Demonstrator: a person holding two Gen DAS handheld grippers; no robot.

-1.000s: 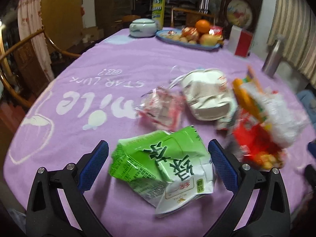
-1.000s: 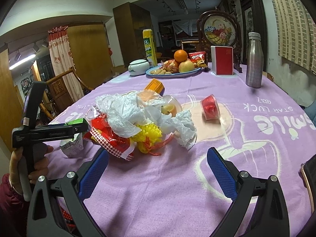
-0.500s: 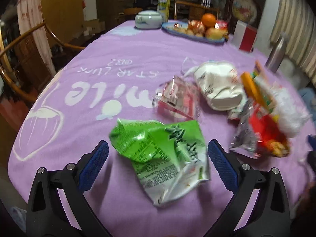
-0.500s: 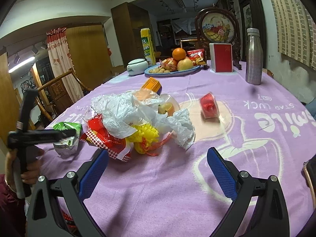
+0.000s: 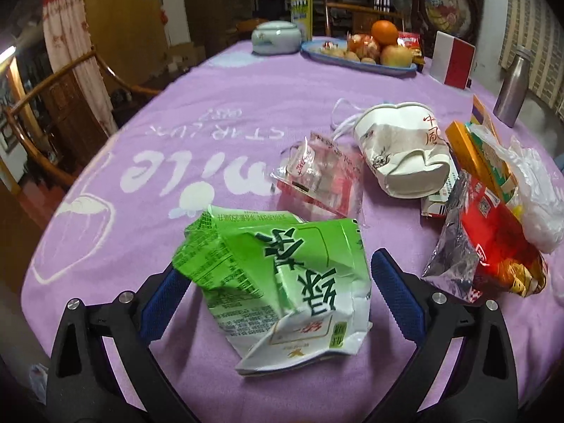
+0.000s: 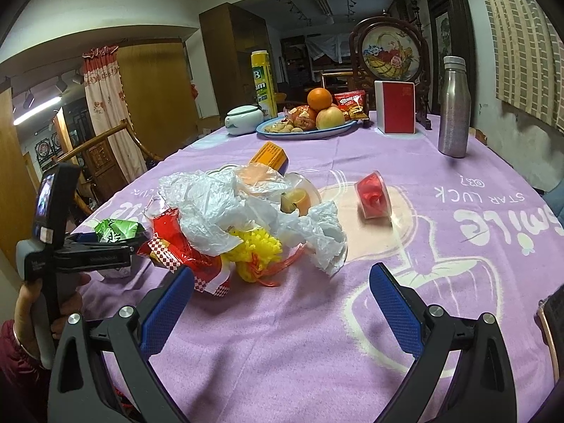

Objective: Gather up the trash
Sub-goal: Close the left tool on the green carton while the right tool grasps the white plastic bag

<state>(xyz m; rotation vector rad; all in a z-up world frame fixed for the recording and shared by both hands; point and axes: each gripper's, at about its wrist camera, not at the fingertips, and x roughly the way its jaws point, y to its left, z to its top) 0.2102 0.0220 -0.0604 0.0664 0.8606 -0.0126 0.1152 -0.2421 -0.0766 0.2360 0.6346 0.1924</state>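
My left tongs (image 5: 275, 282) straddle the crumpled green tea carton (image 5: 282, 278), spread and not yet pinching; I squeeze its firmer folded edge. Right tongs (image 6: 278, 303) hover spread, empty.

Table: purple cloth (image 6: 458, 246), underneath.
Far left: curtain (image 6: 105, 112), wooden chair (image 5: 53, 105).
Ahead: cabinet (image 6: 232, 56).

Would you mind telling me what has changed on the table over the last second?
The left gripper has closed in on the green carton, which now sits between its open jaws; the left pad looks to be touching it, the right one still apart. The carton appears to lie differently than before. The right gripper stays open over bare cloth, and the trash pile and red cup have not moved.
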